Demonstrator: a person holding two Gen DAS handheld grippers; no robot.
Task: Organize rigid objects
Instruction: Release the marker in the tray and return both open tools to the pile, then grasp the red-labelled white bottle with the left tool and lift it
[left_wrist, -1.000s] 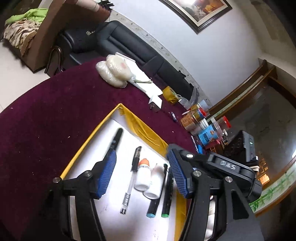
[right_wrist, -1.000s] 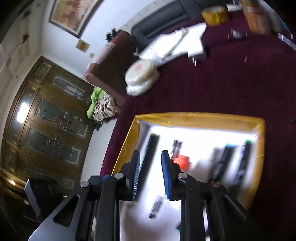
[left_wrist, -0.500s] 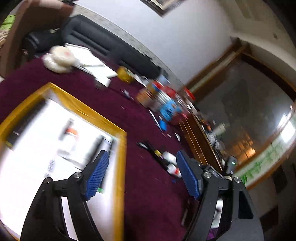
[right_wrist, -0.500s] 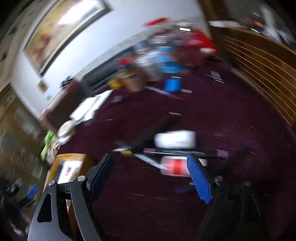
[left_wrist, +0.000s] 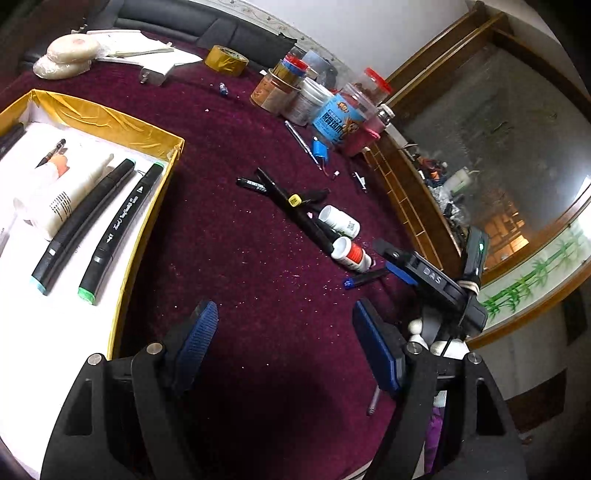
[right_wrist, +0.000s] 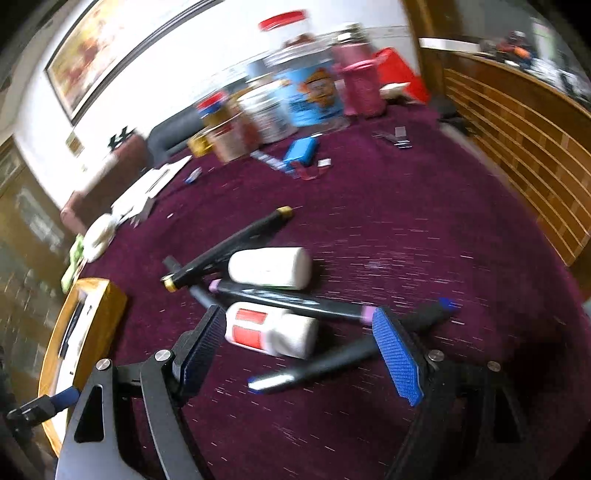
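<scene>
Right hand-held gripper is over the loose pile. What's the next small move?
Probably lower the open right hand-held gripper onto the red-labelled white bottle and close. It lies between the fingers, nearest in the pile, outside the gold-edged tray.

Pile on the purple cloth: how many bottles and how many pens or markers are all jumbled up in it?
Bottles: 2, the white bottle and the red-label bottle
Pens and markers: 4, the yellow-tipped marker, the pink-tipped marker, the blue-tipped pen and the grey pen
Total: 6
</scene>
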